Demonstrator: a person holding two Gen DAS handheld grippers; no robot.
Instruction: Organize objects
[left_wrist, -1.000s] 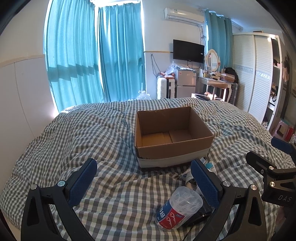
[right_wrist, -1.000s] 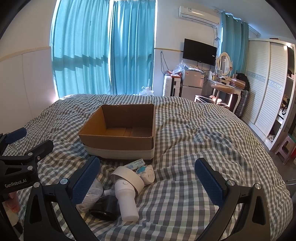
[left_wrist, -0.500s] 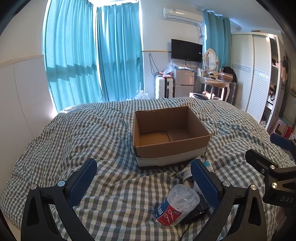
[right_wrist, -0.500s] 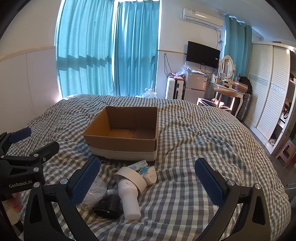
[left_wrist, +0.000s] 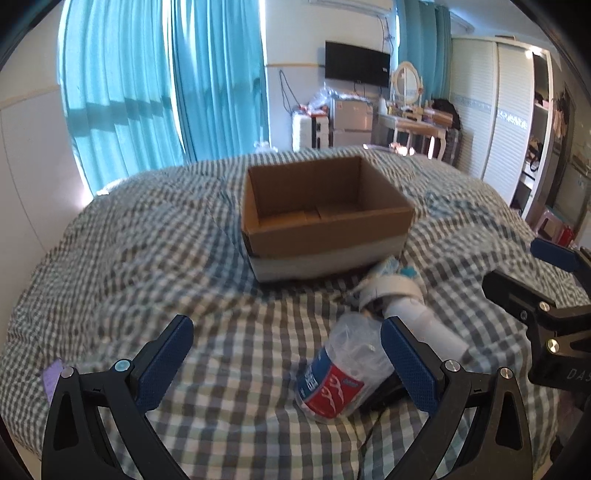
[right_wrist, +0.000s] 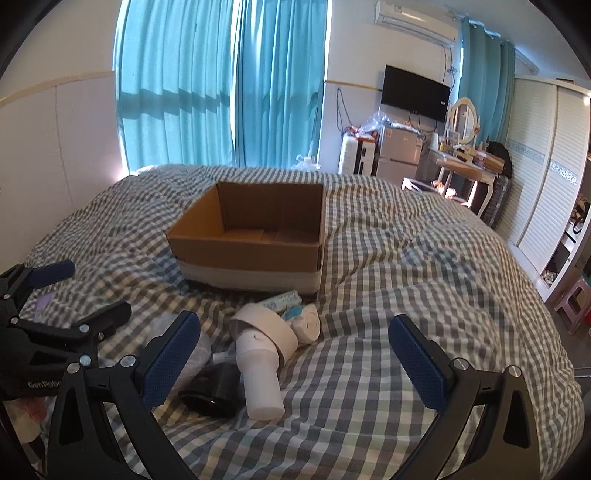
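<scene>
The left gripper (left_wrist: 284, 349) hovered with fingers spread, empty, nearer than the equally spread right gripper (right_wrist: 295, 350) to the plastic jar (left_wrist: 341, 373) lying on its side before the cardboard box (left_wrist: 325, 225), long axis pointing roughly boxward.

Cloth, cardboard, plastic
Matt brown cardboard box (right_wrist: 255, 236) is resting on soft checked cloth bedcover (right_wrist: 388, 369); crinkly clear plastic bottle (left_wrist: 343, 373) is glinting
</scene>
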